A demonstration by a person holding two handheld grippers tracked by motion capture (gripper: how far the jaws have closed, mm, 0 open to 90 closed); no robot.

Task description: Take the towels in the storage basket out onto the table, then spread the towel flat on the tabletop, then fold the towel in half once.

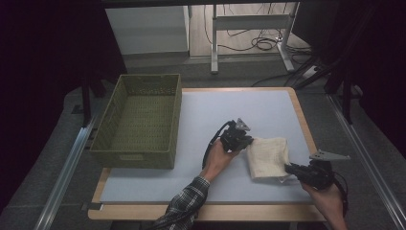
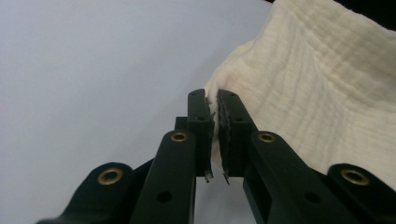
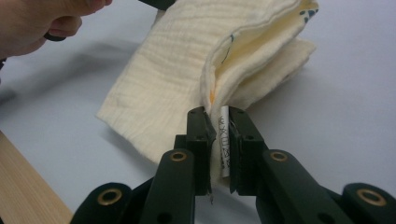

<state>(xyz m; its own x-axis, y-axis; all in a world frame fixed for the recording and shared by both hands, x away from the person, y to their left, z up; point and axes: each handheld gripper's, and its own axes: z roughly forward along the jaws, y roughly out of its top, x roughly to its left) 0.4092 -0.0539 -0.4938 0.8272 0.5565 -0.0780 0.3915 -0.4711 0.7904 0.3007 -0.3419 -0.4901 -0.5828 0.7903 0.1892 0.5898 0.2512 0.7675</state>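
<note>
Basket: an empty green woven one is seen on the left of the counter, well apart from the cloth.
Left tool: its jaws are clamped on the left far corner of the cloth, a thin edge being pinched, as the left gripper view shows.
Cloth: a folded cream piece is found right of centre, near the front edge, partly lifted between both tools.
Right tool: closed on the near right corner, layers and a label being gripped.
Risk: the layers could be pulled apart or a corner could be lost if the hands are moved unevenly, because only thin edges are held.
</note>
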